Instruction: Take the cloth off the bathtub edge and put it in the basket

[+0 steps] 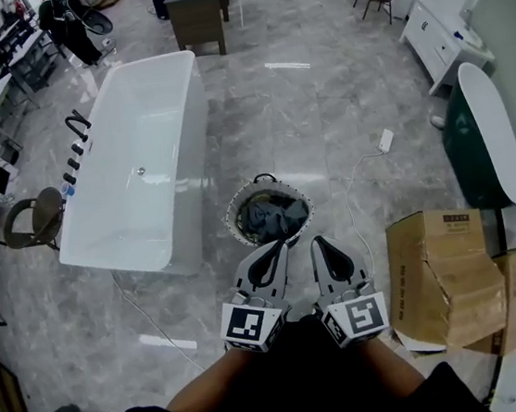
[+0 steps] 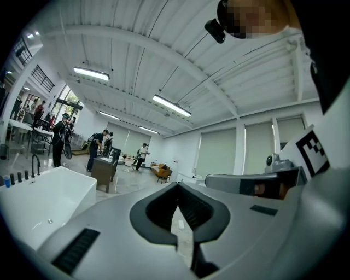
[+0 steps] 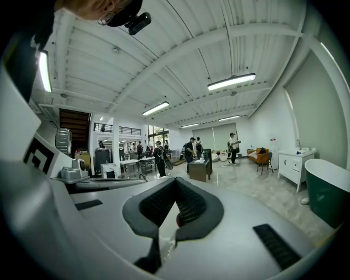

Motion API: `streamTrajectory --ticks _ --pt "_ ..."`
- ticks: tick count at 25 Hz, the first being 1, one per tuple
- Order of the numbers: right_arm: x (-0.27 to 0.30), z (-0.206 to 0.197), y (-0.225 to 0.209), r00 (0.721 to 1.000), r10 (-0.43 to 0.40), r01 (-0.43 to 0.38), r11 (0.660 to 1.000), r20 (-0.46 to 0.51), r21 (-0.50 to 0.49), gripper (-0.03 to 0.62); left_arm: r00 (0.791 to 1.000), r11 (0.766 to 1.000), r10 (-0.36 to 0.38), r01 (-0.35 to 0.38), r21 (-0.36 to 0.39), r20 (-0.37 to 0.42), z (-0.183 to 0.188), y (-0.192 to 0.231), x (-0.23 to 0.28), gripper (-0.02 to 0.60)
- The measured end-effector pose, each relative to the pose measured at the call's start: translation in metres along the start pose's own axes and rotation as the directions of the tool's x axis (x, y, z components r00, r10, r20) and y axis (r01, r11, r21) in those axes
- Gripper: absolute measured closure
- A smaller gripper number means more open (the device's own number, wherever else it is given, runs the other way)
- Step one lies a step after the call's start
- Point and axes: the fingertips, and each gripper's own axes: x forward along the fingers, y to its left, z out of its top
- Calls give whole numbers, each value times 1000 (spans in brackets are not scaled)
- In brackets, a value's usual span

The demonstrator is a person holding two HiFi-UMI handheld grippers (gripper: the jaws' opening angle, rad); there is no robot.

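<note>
A dark grey cloth (image 1: pixel 275 217) lies crumpled inside the round basket (image 1: pixel 235 220) on the marble floor, just right of the white bathtub (image 1: pixel 195 133). No cloth shows on the tub's rim. Both grippers are held close to the person's body, just short of the basket. My left gripper (image 1: pixel 282 245) is shut with nothing between its jaws, and my right gripper (image 1: pixel 317 241) beside it is shut and empty too. In the left gripper view the closed left gripper (image 2: pixel 178 190) points level across the room, with the bathtub (image 2: pixel 44 202) to its left. The right gripper (image 3: pixel 175 182) likewise shows only its closed jaws.
Cardboard boxes (image 1: pixel 444 280) stand at the right. A white power strip (image 1: pixel 385 141) and its cable lie on the floor beyond the basket. A dark green tub (image 1: pixel 470 146) is at the far right, a dark desk (image 1: pixel 197 17) beyond the white tub, a chair (image 1: pixel 36 218) at its left. People stand far off.
</note>
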Motion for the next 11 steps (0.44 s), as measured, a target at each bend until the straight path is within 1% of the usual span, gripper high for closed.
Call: streamTrajectory --ticks 2,4,7,11 --pt "2 -3 0 1000 -6 6 1000 4 -2 565 1000 1000 13 -13 -14 -6 -5 8 -1 568" --pt "0 -3 1 1000 -9 9 1000 2 -2 565 1000 1000 19 -19 -23 3 -1 10 -2 568" --pt "-2 -2 6 1000 -5 5 1000 -4 -5 565 1000 1000 16 -16 -10 4 5 8 -7 568" --pt "-2 -8 21 1000 6 -6 1000 -4 -7 565 1000 1000 10 -10 -10 2 2 9 -19 568"
